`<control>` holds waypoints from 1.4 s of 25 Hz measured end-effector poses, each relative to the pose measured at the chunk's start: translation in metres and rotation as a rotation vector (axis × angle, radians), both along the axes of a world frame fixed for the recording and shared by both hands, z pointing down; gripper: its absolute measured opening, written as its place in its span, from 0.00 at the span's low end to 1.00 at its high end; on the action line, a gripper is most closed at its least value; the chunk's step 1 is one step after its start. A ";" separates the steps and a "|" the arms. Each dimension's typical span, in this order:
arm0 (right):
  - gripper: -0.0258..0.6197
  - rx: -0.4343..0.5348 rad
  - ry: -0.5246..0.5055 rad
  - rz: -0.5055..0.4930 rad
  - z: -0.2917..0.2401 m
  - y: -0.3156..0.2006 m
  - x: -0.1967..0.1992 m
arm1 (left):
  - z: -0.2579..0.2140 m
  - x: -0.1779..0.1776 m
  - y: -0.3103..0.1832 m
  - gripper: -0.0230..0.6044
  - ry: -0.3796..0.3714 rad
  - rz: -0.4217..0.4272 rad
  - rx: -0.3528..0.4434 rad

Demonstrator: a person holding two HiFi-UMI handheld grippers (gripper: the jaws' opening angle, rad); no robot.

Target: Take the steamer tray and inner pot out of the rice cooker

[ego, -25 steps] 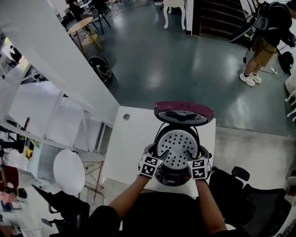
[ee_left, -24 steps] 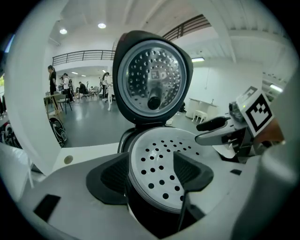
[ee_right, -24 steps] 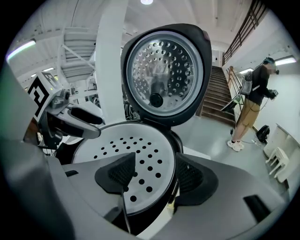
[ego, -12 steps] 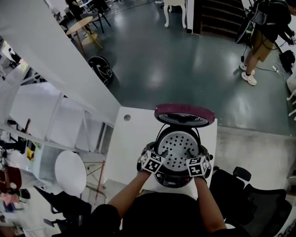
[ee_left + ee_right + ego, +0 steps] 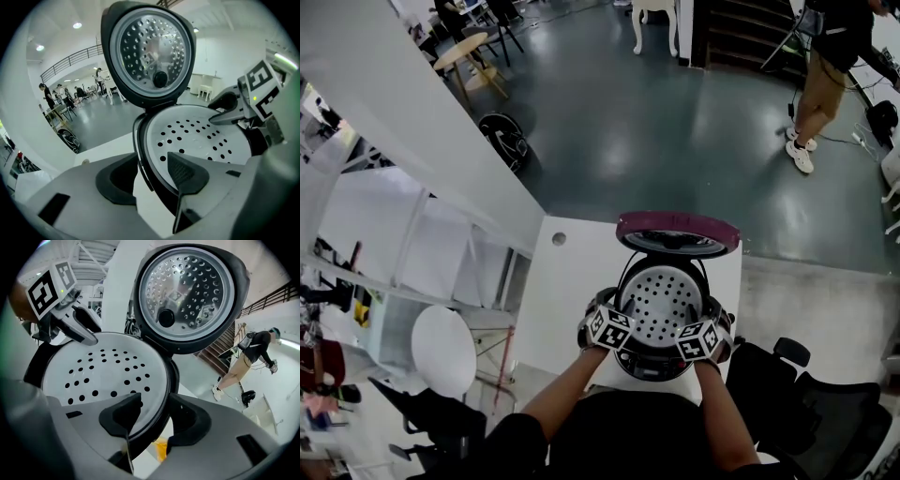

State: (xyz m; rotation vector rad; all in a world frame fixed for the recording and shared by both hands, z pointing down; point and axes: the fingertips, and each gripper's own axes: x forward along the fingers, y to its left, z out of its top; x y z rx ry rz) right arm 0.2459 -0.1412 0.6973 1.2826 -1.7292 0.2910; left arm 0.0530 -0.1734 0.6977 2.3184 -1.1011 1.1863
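Observation:
The rice cooker (image 5: 664, 361) stands open on the white table (image 5: 562, 291), its purple-topped lid (image 5: 677, 230) raised at the back. A white perforated steamer tray (image 5: 661, 300) (image 5: 197, 131) (image 5: 103, 371) fills its mouth and hides the inner pot. My left gripper (image 5: 619, 317) (image 5: 150, 164) straddles the tray's left rim, one jaw over the tray and one outside the black rim. My right gripper (image 5: 699, 326) (image 5: 154, 411) straddles the right rim the same way. Both pairs of jaws have just been closing with the rim between them, and gaps still show beside the pads.
The table's front edge lies right under my arms, with black office chairs (image 5: 825, 403) below and to the right. A round white stool (image 5: 442, 349) stands at the left. A person (image 5: 825, 66) walks on the grey floor far behind.
Both grippers have sunk and drawn in against the sides of the cooker's mouth. Their marker cubes have rolled inward. The person at the back right has stepped along.

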 end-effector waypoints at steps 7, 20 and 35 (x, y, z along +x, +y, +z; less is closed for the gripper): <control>0.26 0.030 -0.010 0.048 -0.006 0.000 0.001 | -0.002 -0.001 -0.002 0.30 0.021 0.001 -0.003; 0.17 0.126 -0.070 0.134 -0.025 -0.005 0.006 | -0.014 0.004 -0.005 0.19 0.075 -0.052 0.032; 0.10 0.239 -0.305 0.225 -0.058 -0.012 0.005 | -0.020 0.001 -0.001 0.16 0.107 -0.078 0.039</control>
